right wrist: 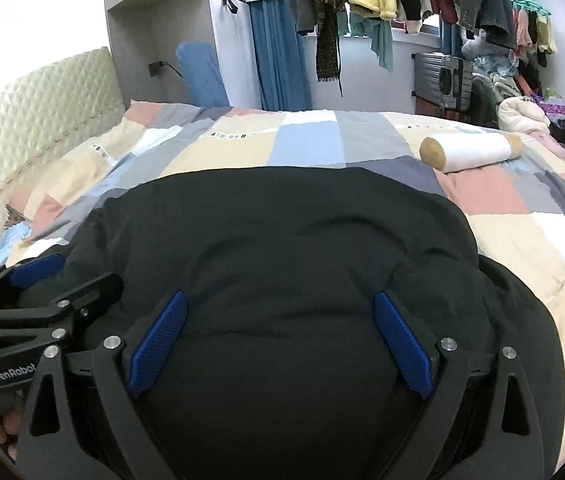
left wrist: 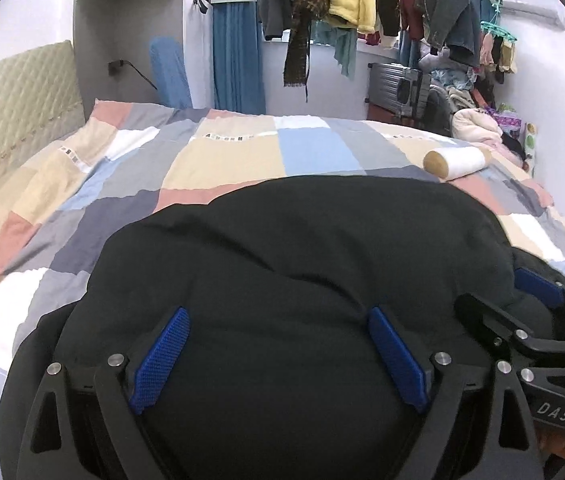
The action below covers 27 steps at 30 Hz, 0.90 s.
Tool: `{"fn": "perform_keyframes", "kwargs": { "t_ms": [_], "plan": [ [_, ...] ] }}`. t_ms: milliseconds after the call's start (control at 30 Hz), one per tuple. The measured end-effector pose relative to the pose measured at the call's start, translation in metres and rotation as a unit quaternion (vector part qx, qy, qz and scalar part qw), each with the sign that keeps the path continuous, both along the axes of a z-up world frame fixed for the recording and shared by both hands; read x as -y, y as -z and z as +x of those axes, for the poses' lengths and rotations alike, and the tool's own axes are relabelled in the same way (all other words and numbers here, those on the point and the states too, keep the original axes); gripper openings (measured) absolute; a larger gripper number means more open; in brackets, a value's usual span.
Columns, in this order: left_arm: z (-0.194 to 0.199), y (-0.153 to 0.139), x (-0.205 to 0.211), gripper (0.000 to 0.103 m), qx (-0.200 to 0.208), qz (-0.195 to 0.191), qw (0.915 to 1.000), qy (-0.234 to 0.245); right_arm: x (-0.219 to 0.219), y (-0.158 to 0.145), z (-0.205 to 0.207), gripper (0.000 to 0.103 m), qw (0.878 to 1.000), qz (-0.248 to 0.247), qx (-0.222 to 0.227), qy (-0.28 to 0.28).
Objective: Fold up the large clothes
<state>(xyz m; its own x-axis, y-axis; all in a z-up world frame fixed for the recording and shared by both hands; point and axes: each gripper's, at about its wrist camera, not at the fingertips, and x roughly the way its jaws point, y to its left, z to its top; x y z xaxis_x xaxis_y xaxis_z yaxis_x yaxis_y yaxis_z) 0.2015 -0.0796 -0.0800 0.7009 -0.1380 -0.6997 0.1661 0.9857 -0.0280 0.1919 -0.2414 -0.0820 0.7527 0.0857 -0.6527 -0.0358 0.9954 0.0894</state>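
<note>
Black garment (left wrist: 282, 264) on patchwork quilt (left wrist: 218, 160); L tongs (left wrist: 280, 360) "GenRobot", R tongs (right wrist: 278, 344) "DAS", both spread wide.

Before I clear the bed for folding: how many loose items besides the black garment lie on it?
1: a white roll pillow on the quilt, beyond the black garment, far right. More may hide under the garment.

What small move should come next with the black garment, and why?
Probably lower both tongs and close them on the near edge. The left tongs and the right tongs are open, side by side over the black garment, which lies bunched and puffy on the quilt. Nothing is gripped yet, so no fold can begin.
</note>
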Motion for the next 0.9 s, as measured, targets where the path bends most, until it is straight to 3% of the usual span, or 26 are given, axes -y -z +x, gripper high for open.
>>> {"fn": "perform_keyframes", "kwargs": {
  "t_ms": [333, 533, 600, 700, 800, 900],
  "plan": [
    [0.010, 0.013, -0.003, 0.095, 0.003, -0.004, 1.0000, -0.001, 0.003, 0.014, 0.006, 0.098, 1.000, 0.009, 0.004, -0.004],
    [0.007, -0.017, -0.021, 0.095, 0.032, 0.010, 0.9993, -0.017, 0.016, -0.011, 0.005, 0.098, 0.999, 0.033, 0.016, -0.008],
    [0.006, -0.032, -0.039, 0.095, 0.050, 0.017, 0.9979, -0.037, 0.026, -0.023, 0.002, 0.098, 0.999, 0.012, 0.030, -0.001],
    [0.010, -0.037, -0.064, 0.095, 0.042, 0.030, 0.9963, -0.069, 0.043, -0.029, 0.000, 0.098, 0.999, -0.019, 0.030, 0.018],
    [0.014, -0.030, -0.087, 0.095, 0.040, 0.065, 0.9911, -0.109, 0.064, -0.023, -0.003, 0.098, 0.998, -0.054, 0.015, 0.041],
    [0.022, -0.012, -0.103, 0.095, 0.002, 0.054, 0.9920, -0.114, 0.080, -0.008, 0.002, 0.098, 0.998, -0.051, -0.013, 0.044]
  ]
}}
